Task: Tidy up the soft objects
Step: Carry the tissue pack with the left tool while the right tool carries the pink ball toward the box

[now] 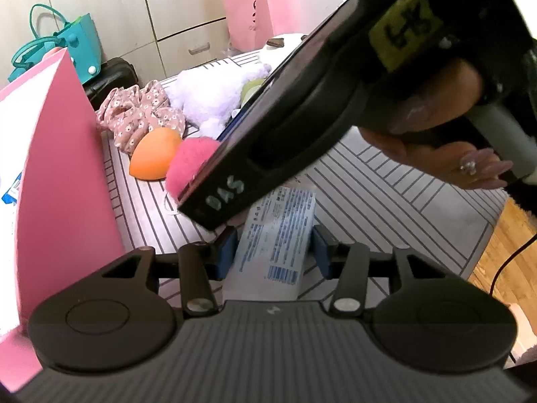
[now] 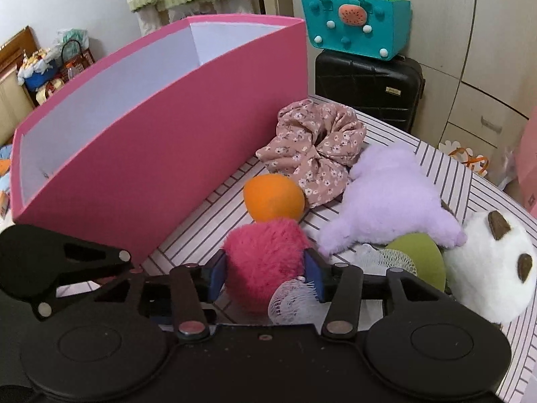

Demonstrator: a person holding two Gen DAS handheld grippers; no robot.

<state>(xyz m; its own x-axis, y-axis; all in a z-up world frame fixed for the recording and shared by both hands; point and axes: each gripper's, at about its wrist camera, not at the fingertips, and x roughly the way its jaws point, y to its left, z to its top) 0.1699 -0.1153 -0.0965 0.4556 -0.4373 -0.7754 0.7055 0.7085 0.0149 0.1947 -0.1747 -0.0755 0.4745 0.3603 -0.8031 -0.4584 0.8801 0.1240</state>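
My right gripper (image 2: 265,273) has its blue pads on either side of a fluffy hot-pink pom-pom (image 2: 265,262) lying on the striped cloth; the pom-pom also shows in the left wrist view (image 1: 189,164). My left gripper (image 1: 272,255) is open around a white packet with blue print (image 1: 278,235) without pressing it. A pink box (image 2: 161,154) with a white inside stands to the left. Nearby lie an orange sponge (image 2: 273,198), a floral scrunchie (image 2: 315,147), a lilac plush (image 2: 389,198), a green sponge (image 2: 419,258), white netting (image 2: 292,302) and a white plush (image 2: 493,262).
A black suitcase (image 2: 369,90) with a teal bag (image 2: 355,27) on it stands behind the table. A pink paper bag (image 1: 255,13) stands at the back. The table's right edge drops to a wooden floor (image 1: 506,252).
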